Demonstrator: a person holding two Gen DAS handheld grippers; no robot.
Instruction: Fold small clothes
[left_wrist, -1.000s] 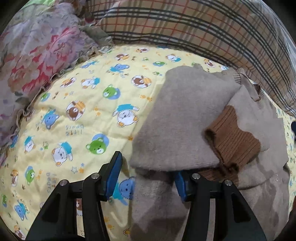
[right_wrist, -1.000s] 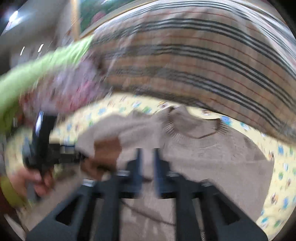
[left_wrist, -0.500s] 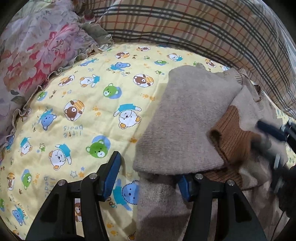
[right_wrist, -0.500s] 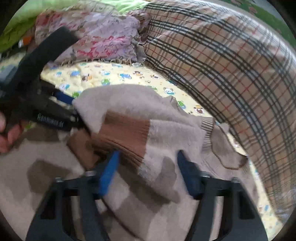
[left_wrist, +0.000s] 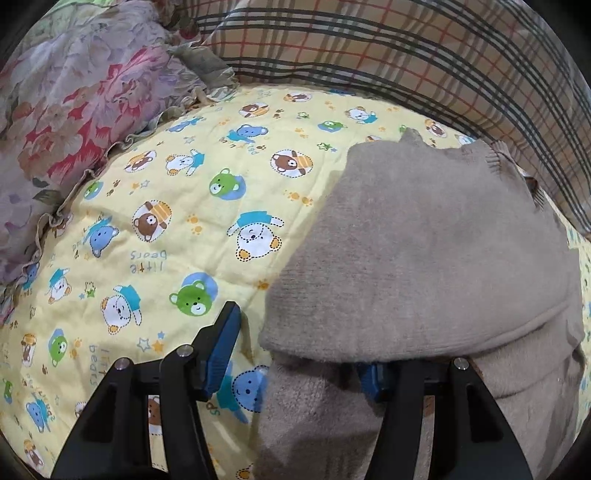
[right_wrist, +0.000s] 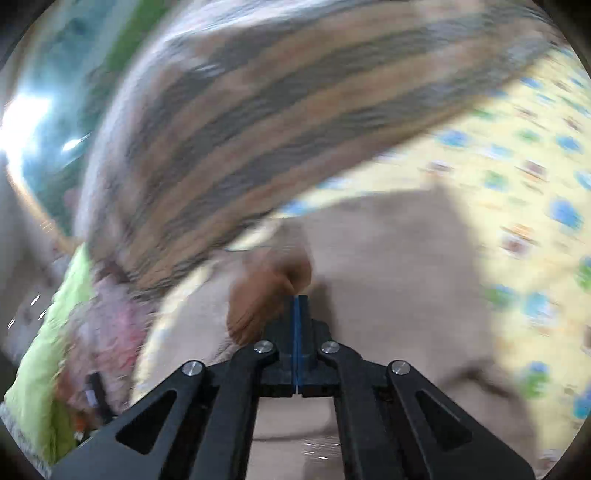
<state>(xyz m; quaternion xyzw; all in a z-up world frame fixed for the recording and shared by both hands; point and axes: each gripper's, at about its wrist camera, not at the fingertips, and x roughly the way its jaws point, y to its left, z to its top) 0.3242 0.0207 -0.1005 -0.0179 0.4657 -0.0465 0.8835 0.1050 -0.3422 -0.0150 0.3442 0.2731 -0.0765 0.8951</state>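
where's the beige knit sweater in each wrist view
Left wrist view: the beige knit sweater fills the right half, its folded part draped over the inner finger of the left gripper.
Right wrist view: it spreads across the blurred centre and bottom, its brown ribbed cuff just left of the right gripper.
Shared landmark: the plaid cushion along the top of both.

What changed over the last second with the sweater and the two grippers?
The right gripper swung across, its jaws have just been closing, and it now looks shut on the brown cuff. That cuff has gone from the left wrist view, leaving only plain beige sweater. The left gripper stayed half open at the sweater's edge on the bear quilt.
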